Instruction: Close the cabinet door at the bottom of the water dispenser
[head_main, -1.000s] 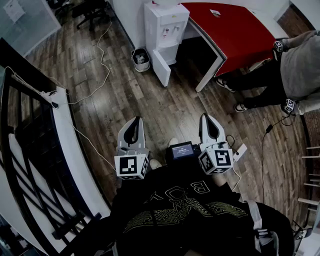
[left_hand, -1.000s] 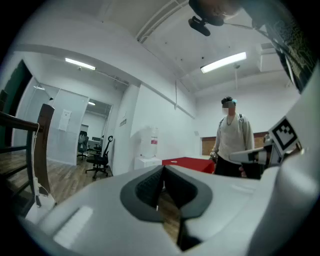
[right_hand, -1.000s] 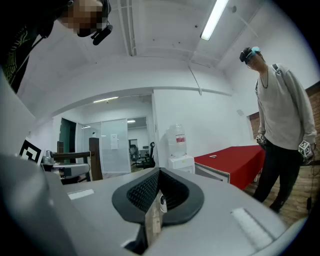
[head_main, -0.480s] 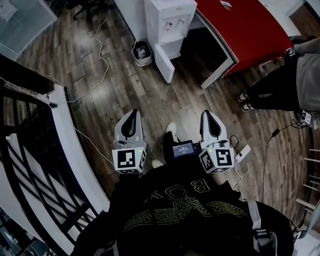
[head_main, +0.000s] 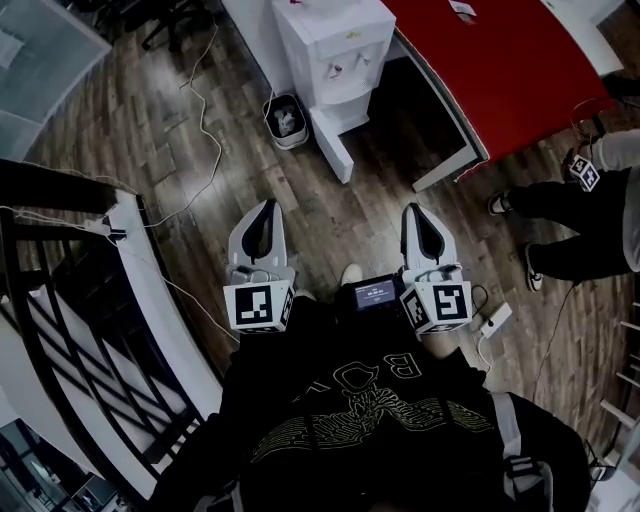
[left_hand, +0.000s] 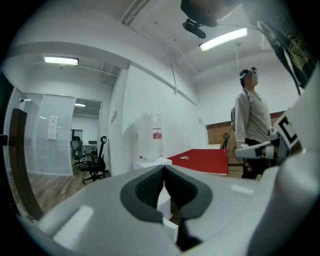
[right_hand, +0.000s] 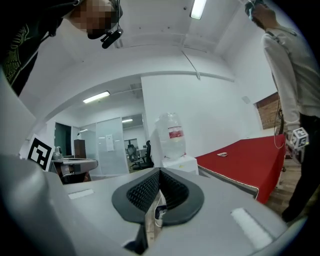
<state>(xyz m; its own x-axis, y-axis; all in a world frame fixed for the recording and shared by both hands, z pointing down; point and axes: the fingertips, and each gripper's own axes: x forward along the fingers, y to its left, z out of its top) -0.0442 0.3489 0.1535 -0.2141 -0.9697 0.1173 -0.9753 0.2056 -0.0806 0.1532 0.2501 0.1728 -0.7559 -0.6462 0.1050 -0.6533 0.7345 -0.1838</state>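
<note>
Both tools are carried in front of the person's body, pointing toward the water dispenser (head_main: 335, 45) and well apart from it. The left hand-held gripper (head_main: 263, 212) has its jaws pressed together with nothing between them. The right hand-held gripper (head_main: 417, 214) is closed and empty in the same way. I judge that this fits the job, because a door is pushed shut, not grasped.

Between them and the water dispenser lies only wooden floor (head_main: 330, 215), so the approach is not finished. The cabinet door (head_main: 332, 148) at the foot of the water dispenser stands open, swung out toward the person, so its outer face is probably the place to press. A small bin (head_main: 285, 117) stands just beside the water dispenser, near the open door, and it could hinder a wide swing. On the other side of the water dispenser stands the red desk (head_main: 500, 60).
</note>
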